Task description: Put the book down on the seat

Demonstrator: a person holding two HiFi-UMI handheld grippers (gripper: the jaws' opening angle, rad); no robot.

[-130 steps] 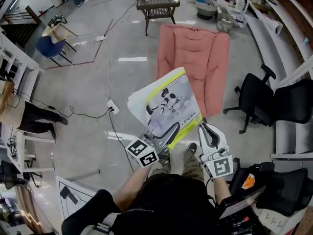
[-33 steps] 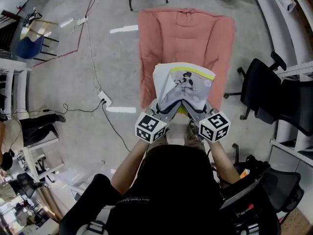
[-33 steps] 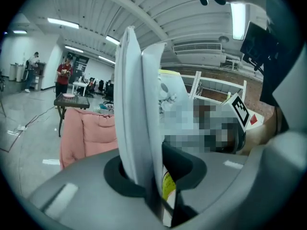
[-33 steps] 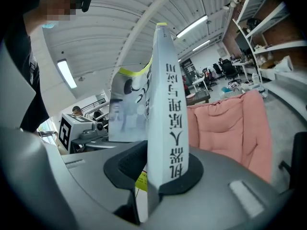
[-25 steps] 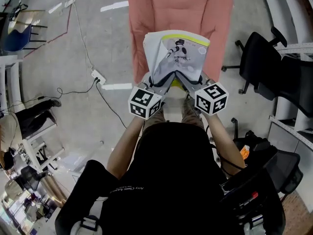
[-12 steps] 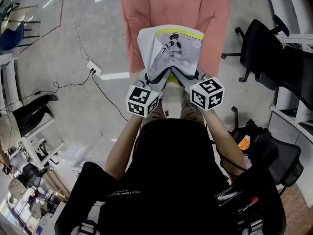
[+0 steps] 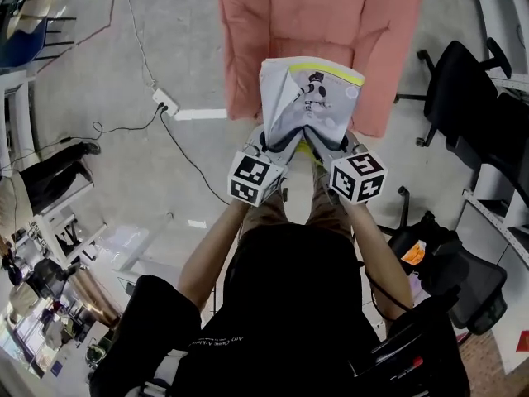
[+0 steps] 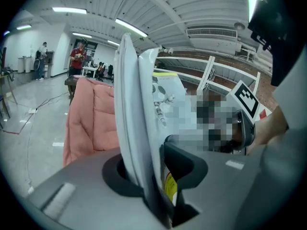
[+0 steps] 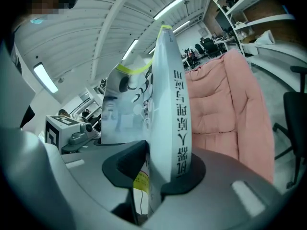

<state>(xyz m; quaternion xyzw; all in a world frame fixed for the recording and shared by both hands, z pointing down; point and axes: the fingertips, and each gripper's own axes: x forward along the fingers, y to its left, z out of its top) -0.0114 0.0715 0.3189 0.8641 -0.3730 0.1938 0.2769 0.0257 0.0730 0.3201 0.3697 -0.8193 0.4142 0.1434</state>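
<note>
A thin white book [image 7: 310, 106] with a yellow-green stripe and a cartoon cover stands on edge over the front of the pink padded seat [image 7: 248, 40]. My left gripper [image 7: 277, 141] holds its lower left corner and my right gripper [image 7: 332, 145] its lower right corner. In the left gripper view the book [image 8: 136, 123] rises between the jaws of the left gripper [image 8: 149, 174], and the pink seat [image 8: 91, 123] lies behind it. In the right gripper view the printed spine [image 9: 172, 109] sits in the right gripper [image 9: 154, 174]. Both pairs of jaws have just been opening, with the book still between them and touching the pads.
Black office chairs [image 7: 475, 98] stand to the right of the seat. A power strip [image 7: 165, 102] with trailing cables lies on the grey floor to the left. White furniture legs [image 7: 50, 222] and clutter fill the left edge. An orange item [image 7: 411, 253] sits at the lower right.
Both grippers have sunk with the book, which stays upright between them in front of the pink seat. The grip on both corners looks unchanged.
</note>
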